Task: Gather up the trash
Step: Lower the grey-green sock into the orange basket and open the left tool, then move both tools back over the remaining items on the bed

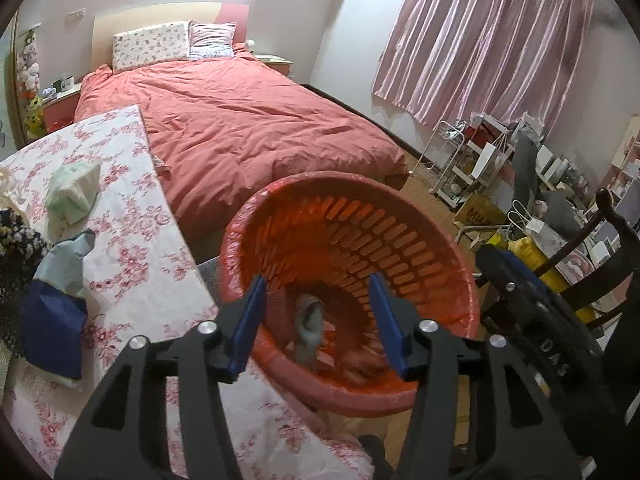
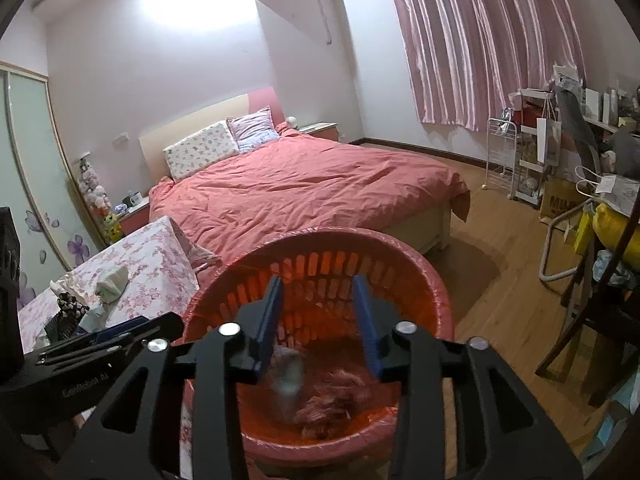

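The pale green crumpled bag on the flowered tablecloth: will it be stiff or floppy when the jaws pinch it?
The pale green bag is probably floppy: it lies slumped in soft creases on the tablecloth. It looks light, likely thin plastic, so a push may slide it. Pinching a raised fold seems safest.

Home bedroom: made bed [image 2: 304, 188], curtains [image 2: 480, 40].

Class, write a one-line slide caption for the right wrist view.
Open right gripper above red bin as blurred trash drops inside, beside floral table.
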Action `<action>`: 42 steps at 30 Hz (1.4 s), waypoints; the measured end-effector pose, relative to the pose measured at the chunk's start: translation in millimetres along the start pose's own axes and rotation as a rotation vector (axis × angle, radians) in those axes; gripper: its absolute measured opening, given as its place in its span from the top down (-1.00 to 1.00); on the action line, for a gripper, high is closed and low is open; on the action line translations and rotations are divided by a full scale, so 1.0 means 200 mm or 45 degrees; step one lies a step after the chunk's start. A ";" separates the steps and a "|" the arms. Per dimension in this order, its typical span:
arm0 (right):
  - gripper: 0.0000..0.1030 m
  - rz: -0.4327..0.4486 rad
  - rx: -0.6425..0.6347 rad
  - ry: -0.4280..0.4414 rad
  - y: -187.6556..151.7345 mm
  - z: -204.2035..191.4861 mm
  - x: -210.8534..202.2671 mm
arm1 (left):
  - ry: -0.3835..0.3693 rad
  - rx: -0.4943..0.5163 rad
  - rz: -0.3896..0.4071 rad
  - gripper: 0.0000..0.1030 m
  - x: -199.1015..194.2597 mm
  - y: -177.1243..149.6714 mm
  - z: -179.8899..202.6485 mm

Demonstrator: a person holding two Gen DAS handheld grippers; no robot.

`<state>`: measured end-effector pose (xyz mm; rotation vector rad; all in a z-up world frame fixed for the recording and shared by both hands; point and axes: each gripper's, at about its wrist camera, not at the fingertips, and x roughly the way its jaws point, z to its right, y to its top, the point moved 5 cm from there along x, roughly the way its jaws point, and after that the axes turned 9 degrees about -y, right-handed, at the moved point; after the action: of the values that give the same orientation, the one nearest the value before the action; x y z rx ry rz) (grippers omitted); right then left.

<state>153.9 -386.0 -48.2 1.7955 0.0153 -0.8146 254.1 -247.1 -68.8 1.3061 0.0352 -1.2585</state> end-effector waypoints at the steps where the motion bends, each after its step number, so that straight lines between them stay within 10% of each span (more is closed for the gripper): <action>1: 0.07 -0.001 -0.004 -0.005 0.00 0.00 0.00 | 0.008 -0.001 0.004 -0.18 -0.01 0.00 -0.01; 12: -0.41 -0.022 -0.121 0.004 -0.06 -0.16 -0.08 | 0.220 -0.032 0.103 -0.76 -0.30 -0.05 -0.21; 27: -0.43 -0.094 -0.312 0.226 -0.21 -0.70 -0.17 | 0.555 -0.185 0.193 -0.80 -0.84 -0.22 -0.79; 42: -0.43 -0.227 -0.392 0.320 -0.30 -1.15 -0.08 | 0.625 -0.342 0.224 -0.80 -1.09 -0.36 -1.10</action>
<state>236.9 -161.7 -55.1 1.6057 0.4474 -0.6642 249.3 70.1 -57.3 1.3210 0.4148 -0.7338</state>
